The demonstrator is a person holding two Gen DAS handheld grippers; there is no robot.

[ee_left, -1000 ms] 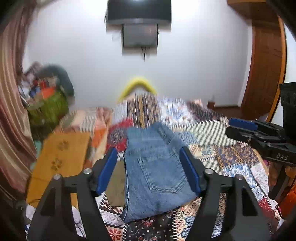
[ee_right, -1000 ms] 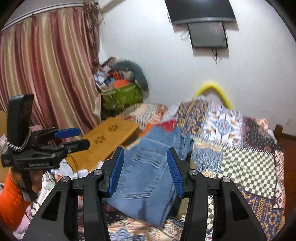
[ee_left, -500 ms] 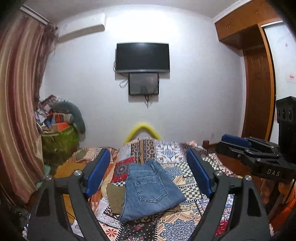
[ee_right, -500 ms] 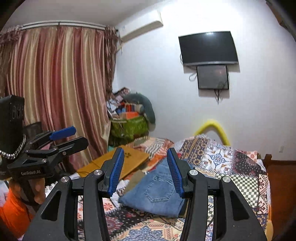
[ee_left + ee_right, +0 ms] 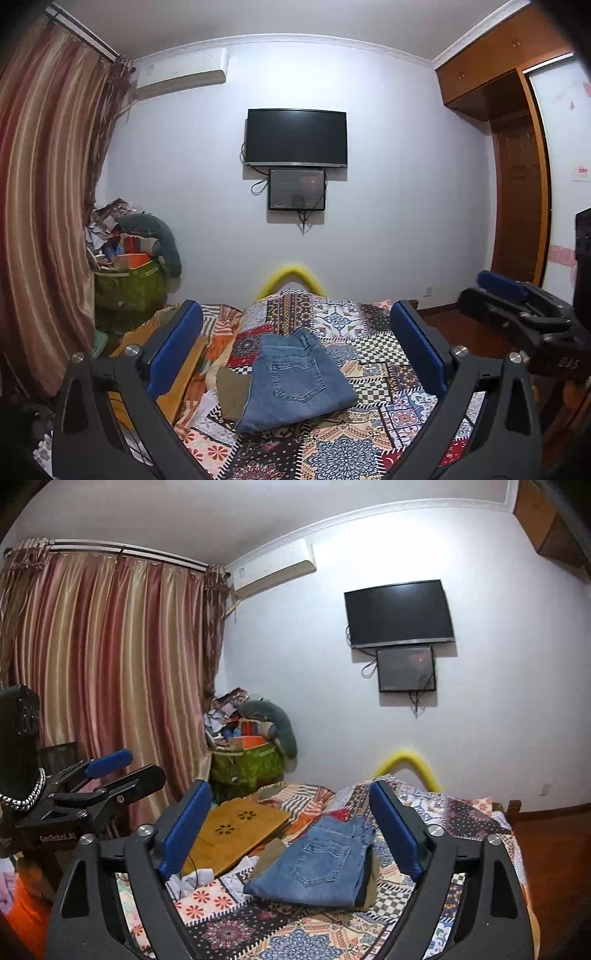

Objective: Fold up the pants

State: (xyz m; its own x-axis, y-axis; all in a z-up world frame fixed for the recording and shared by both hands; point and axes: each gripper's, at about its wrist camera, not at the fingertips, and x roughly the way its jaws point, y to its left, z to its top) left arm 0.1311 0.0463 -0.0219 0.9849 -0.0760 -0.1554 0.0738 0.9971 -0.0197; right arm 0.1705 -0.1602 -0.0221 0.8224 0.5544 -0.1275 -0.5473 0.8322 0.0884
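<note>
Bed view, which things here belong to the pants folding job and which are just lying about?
Job:
- folded jeans
- left tool, open, holding nothing
- right tool, open, holding nothing

Lying about:
- olive garment under the jeans
- wooden lap tray
- green bag
- wall TV

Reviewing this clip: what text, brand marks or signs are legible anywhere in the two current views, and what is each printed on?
"GenRobot.AI": white lettering on the black body of the left hand-held gripper, seen from the right wrist view.
Pale lettering on the black right hand-held gripper: too blurred to read.
Small red-and-white sign on the white door panel: too small to read.
Sticker on the white wall air conditioner: unreadable.
</note>
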